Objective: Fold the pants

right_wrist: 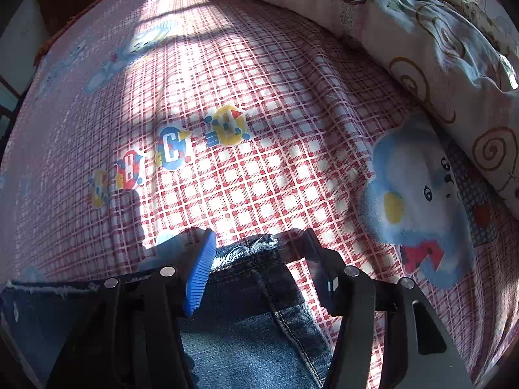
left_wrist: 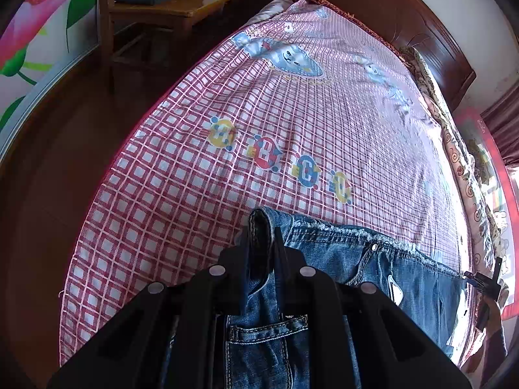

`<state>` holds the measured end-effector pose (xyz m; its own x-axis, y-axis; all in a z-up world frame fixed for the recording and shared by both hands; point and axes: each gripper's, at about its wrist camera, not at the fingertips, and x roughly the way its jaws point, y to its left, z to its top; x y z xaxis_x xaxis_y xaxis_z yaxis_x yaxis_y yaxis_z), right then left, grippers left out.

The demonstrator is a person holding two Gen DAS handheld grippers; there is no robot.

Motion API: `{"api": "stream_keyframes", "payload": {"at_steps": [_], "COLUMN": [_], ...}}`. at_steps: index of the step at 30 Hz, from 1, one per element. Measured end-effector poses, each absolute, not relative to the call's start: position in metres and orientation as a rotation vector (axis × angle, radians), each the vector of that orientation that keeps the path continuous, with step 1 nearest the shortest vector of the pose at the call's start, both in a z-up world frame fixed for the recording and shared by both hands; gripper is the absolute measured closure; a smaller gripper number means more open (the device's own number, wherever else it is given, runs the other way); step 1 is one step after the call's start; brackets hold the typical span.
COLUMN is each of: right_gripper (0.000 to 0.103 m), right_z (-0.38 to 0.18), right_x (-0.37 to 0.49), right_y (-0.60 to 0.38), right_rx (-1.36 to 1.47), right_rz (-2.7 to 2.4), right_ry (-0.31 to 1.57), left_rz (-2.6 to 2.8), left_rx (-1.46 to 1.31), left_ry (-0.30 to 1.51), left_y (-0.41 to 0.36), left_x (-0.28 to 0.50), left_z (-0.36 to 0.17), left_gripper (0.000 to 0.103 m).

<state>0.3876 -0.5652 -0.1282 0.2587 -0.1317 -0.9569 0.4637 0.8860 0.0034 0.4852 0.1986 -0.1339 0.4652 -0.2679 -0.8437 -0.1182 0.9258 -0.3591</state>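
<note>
Blue denim jeans (left_wrist: 356,269) lie on the red checked bedsheet (left_wrist: 227,129), their frayed waistband running to the right. My left gripper (left_wrist: 261,240) is shut on one corner of the waistband, and a back pocket shows below it. In the right wrist view my right gripper (right_wrist: 258,243) is open, with its jaws on either side of the other waistband corner of the jeans (right_wrist: 253,291). One blue ribbed pad (right_wrist: 201,275) stands left of the denim. The right gripper also shows far right in the left wrist view (left_wrist: 483,280).
A rolled floral quilt (right_wrist: 421,32) lies along the far side of the bed. A wooden headboard (left_wrist: 405,22) and a wooden chair (left_wrist: 162,9) stand beyond the bed. Dark wooden floor (left_wrist: 65,162) lies to the left.
</note>
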Motion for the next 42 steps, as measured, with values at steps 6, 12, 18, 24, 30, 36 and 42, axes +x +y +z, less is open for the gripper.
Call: {"api": "stream_keyframes", "payload": {"at_steps": [6, 12, 18, 24, 30, 36, 42], "right_gripper": [0.086, 0.087, 0.087, 0.087, 0.087, 0.087, 0.086], "right_z": [-0.112, -0.057, -0.002, 0.026, -0.002, -0.063, -0.12], "right_x": [0.38, 0.353, 0.297, 0.207, 0.114, 0.048, 0.013], "right_y": [-0.546, -0.539, -0.531, -0.529, -0.529, -0.522, -0.518], "right_rx": [0.202, 0.208, 0.22, 0.296, 0.391, 0.483, 0.565], "right_rz": [-0.393, -0.383, -0.335, -0.307, -0.305, -0.313, -0.347], "right_ry": [1.244, 1.104, 0.97, 0.864, 0.866, 0.941, 0.97], "left_rz": [-0.109, -0.162, -0.207, -0.275, -0.329, -0.333, -0.212], "left_rx": [-0.433, -0.472, -0.546, -0.617, -0.673, -0.707, -0.715], "left_ry": [1.035, 0.936, 0.831, 0.745, 0.695, 0.726, 0.904], "left_y": [0.2, 0.204, 0.218, 0.235, 0.253, 0.268, 0.277], "left_x": [0.476, 0.459, 0.425, 0.37, 0.296, 0.226, 0.169], "left_z": [-0.122, -0.09, -0.064, -0.043, -0.046, -0.078, -0.145], "left_gripper": [0.092, 0.092, 0.092, 0.092, 0.092, 0.092, 0.082]}}
